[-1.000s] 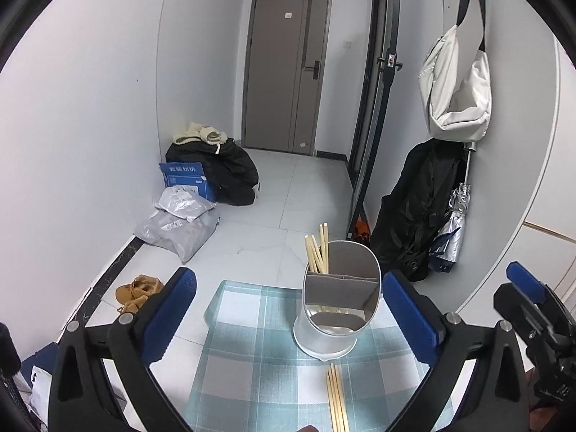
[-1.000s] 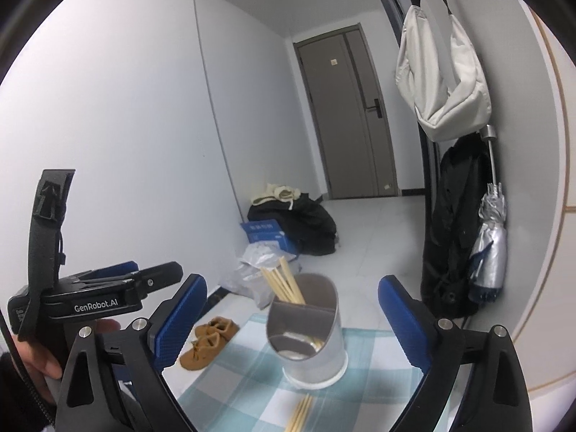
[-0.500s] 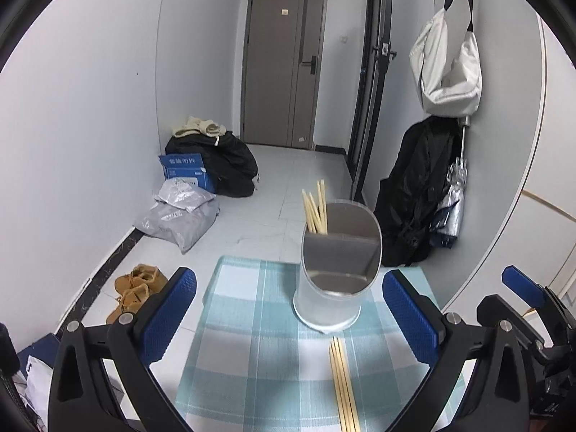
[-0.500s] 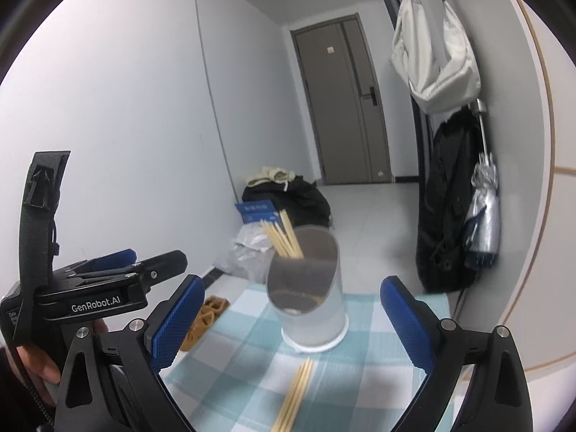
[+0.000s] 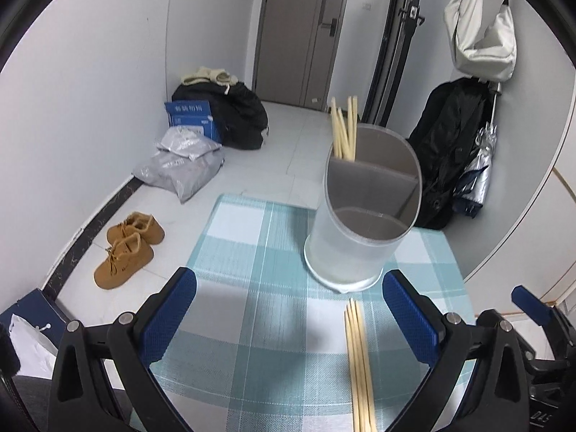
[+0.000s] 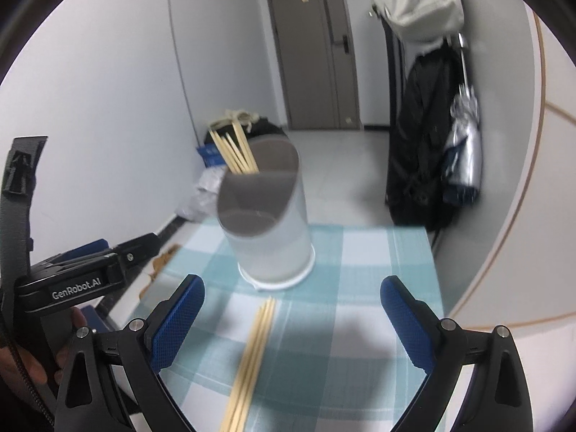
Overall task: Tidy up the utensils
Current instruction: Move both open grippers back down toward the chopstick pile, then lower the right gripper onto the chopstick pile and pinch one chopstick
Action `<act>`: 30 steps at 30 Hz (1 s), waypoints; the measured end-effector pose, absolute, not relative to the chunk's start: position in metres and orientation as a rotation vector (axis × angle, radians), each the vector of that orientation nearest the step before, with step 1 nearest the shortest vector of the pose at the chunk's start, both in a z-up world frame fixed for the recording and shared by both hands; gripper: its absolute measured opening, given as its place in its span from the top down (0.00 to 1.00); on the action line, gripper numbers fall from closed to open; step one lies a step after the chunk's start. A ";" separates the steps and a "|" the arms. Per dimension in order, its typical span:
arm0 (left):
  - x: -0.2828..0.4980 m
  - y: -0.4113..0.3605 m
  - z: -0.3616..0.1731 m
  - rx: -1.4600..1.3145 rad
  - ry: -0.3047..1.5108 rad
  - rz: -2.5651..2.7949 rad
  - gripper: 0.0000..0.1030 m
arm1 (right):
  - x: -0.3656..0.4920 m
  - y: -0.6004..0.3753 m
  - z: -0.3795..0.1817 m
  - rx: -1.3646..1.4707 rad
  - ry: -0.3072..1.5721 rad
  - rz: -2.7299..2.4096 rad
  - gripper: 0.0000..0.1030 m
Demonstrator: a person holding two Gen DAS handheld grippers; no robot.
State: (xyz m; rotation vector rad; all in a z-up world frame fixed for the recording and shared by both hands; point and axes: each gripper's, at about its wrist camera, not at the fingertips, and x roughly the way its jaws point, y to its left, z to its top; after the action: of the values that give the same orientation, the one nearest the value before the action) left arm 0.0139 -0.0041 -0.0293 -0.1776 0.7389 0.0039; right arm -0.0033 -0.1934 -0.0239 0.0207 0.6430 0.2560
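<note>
On a teal checked tablecloth, pale wooden chopsticks are laid just before a frosted cylindrical utensil holder; more are stood inside. Left gripper and right gripper are held wide apart, empty.

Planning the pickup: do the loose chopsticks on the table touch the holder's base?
Apart. The left wrist view shows a strip of checked cloth between the chopsticks' far tips and the holder's white base.
</note>
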 end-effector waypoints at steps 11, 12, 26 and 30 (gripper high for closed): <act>0.031 0.004 -0.063 -0.185 0.873 0.021 0.01 | 0.026 -0.186 -0.095 0.009 0.920 0.258 0.08; 0.032 0.006 -0.064 -0.188 0.881 0.026 0.01 | 0.028 -0.184 -0.100 0.010 0.944 0.273 0.13; 0.049 0.032 -0.076 -0.214 0.951 0.067 0.01 | 0.053 -0.147 -0.139 -0.125 1.055 0.313 0.44; 0.054 0.042 -0.080 -0.248 0.967 0.078 0.01 | 0.052 -0.142 -0.138 -0.152 1.052 0.299 0.57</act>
State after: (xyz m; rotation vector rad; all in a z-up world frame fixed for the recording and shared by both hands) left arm 0.0536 0.0422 -0.0801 -0.2480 0.9667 0.0778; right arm 0.0515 -0.1425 -0.1376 -0.1520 1.0518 0.2995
